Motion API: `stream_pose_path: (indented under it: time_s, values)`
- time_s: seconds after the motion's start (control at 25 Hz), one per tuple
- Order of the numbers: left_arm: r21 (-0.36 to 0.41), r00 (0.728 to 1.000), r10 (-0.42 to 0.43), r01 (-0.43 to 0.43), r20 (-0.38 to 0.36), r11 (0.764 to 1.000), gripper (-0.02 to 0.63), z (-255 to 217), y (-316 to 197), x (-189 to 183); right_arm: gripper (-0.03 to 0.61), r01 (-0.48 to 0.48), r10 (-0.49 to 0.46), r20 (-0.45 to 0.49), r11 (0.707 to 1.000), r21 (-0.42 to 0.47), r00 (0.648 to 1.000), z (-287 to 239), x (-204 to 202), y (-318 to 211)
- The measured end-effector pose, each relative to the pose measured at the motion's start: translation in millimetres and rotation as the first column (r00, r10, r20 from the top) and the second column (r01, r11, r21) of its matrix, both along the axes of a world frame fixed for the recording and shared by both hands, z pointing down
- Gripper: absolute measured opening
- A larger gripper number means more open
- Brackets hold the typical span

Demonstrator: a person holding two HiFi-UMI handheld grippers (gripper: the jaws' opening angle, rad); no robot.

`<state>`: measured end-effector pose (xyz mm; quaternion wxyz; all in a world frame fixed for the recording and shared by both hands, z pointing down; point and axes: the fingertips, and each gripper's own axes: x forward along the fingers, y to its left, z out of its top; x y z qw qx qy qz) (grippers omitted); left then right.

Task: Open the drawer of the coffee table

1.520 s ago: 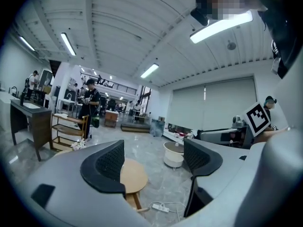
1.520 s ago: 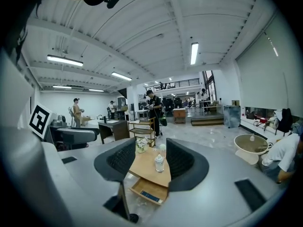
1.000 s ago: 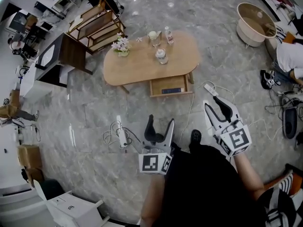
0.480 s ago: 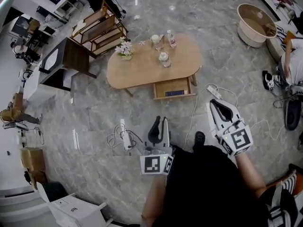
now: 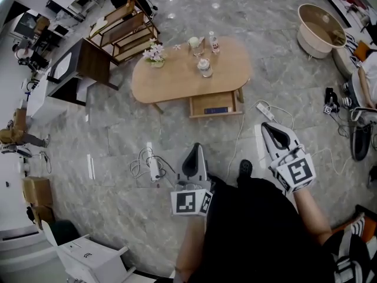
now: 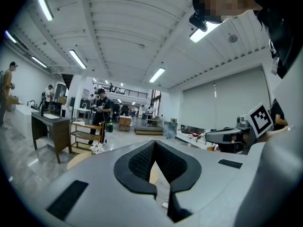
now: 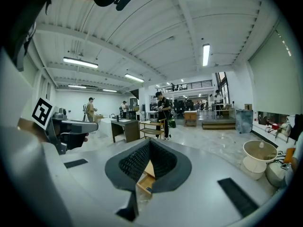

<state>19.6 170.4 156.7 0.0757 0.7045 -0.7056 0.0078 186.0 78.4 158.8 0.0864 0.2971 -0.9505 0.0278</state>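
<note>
The person is standing on the marble floor (image 5: 118, 134), holding 2 grippers out in front at about the same level. The left gripper (image 5: 194, 151) is showing its jaws pressed together with nothing between them; in the left gripper view its dark pads (image 6: 142, 162) are meeting at the tips (image 6: 154, 143), having just been closing. The right gripper (image 5: 268, 130) is likewise closed and empty, its jaws having just been closing too, and its pads (image 7: 130, 163) are touching at the tips in the right gripper view (image 7: 149, 141).

The oval wooden bench (image 5: 177, 81) is standing well apart from both grippers, farther up in the head view. Its drawer (image 5: 203, 102) is sitting pulled out from the near side, toward the bench's right end, with a dark blue item (image 5: 217, 110) lying along its front edge. The same open drawer (image 7: 144, 183) is showing low in the right gripper view, beyond the closed pads.

On the bench top, a small bunch of flowers (image 5: 155, 53), a cup (image 5: 193, 43), a bottle (image 5: 212, 42) and a jar (image 5: 204, 68) are standing. A white power strip (image 5: 154, 170) is lying on the floor near the left gripper, and a second 1 (image 5: 264, 112) is lying between the drawer and the right gripper.
</note>
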Motion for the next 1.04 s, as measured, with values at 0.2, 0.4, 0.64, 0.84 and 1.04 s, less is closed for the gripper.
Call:
stream_pose_path:
  time_s: [0.2,0.4,0.64,0.84,1.04]
  values:
    - [-0.015,1.000,0.001,-0.001,-0.006,1.000,0.014,4.5,6.5,4.0,0.012,0.008,-0.008,-0.004,1.000,-0.026,1.000,1.6,6.3,8.9]
    - [-0.018,1.000,-0.001,0.000,-0.009,1.000,0.014,6.9,10.3,8.7,0.012,0.005,-0.005,0.002,1.000,-0.016,1.000,2.6,13.6,12.3]
    - [-0.024,1.000,0.000,0.000,-0.005,1.000,0.014,8.0,12.8,13.0,0.012,0.000,0.000,0.020,1.000,-0.006,1.000,2.1,20.9,11.8]
    - [-0.028,1.000,-0.002,0.002,-0.007,1.000,0.014,10.3,15.4,14.5,0.012,-0.002,0.002,0.012,1.000,0.001,1.000,2.5,23.3,12.4]
    - [-0.029,1.000,-0.003,0.002,-0.003,1.000,0.014,9.5,13.9,16.3,0.012,-0.006,0.006,0.008,1.000,-0.008,1.000,2.8,26.4,11.4]
